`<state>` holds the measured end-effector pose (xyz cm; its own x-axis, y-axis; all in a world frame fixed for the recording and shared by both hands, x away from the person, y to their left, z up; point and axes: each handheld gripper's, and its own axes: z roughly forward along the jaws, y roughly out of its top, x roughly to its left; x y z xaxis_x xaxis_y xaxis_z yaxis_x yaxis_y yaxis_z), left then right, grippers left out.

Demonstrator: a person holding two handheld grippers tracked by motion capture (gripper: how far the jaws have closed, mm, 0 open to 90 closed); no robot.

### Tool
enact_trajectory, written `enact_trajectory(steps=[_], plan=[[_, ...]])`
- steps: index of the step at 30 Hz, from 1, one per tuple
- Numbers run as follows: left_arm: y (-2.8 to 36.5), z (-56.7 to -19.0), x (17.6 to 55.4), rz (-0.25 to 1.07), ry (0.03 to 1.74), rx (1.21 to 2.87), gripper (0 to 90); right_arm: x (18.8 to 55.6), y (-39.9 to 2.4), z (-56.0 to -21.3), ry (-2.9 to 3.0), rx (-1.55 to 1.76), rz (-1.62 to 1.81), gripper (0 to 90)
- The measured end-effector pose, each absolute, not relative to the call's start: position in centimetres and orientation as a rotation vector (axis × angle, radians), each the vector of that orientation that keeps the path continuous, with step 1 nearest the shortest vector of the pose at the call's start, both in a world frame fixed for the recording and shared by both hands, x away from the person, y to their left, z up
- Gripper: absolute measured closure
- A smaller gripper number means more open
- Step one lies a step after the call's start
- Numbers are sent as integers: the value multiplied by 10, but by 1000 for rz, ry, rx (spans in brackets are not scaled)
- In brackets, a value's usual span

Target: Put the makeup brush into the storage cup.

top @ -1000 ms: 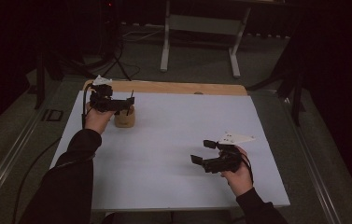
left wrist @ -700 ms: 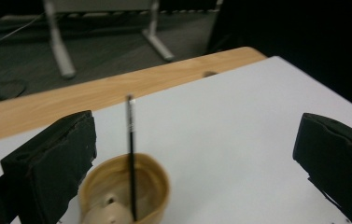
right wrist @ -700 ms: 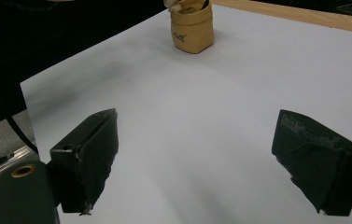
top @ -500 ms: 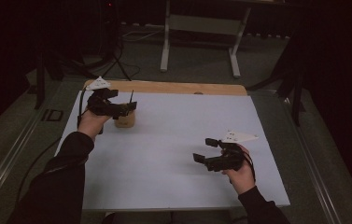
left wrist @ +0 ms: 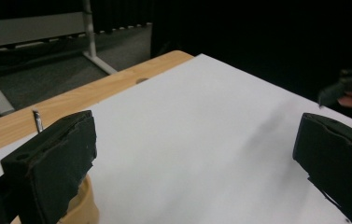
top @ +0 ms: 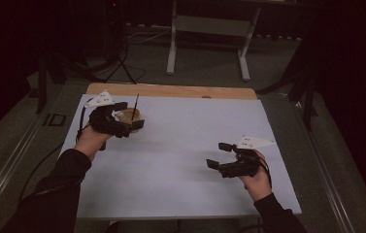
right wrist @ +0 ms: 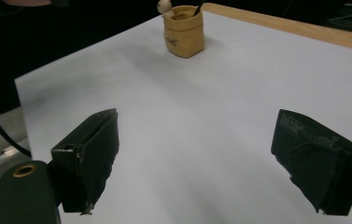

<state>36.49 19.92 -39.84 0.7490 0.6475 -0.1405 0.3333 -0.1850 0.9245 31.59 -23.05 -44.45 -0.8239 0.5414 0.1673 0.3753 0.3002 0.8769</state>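
One tan pouch (right wrist: 183, 31); one thin dark stick (top: 135, 106); two tongs.

The white table (top: 185, 160) is seen from above and behind the person in the high view, looking forward and down, at a distance. The left gripper view is taken low and close over the tabletop, toward the wooden far edge (left wrist: 94, 95). The right gripper view is aimed low across the sheet. The tan pouch (right wrist: 184, 31) is shared with the high view (top: 131, 116).
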Motion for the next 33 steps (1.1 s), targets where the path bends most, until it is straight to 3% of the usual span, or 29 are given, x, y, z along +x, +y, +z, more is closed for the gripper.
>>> enact_trajectory(steps=[33], plan=[[200,-446,282,248,619,1877,0,301,-262,-467,2431,852,1493,155]])
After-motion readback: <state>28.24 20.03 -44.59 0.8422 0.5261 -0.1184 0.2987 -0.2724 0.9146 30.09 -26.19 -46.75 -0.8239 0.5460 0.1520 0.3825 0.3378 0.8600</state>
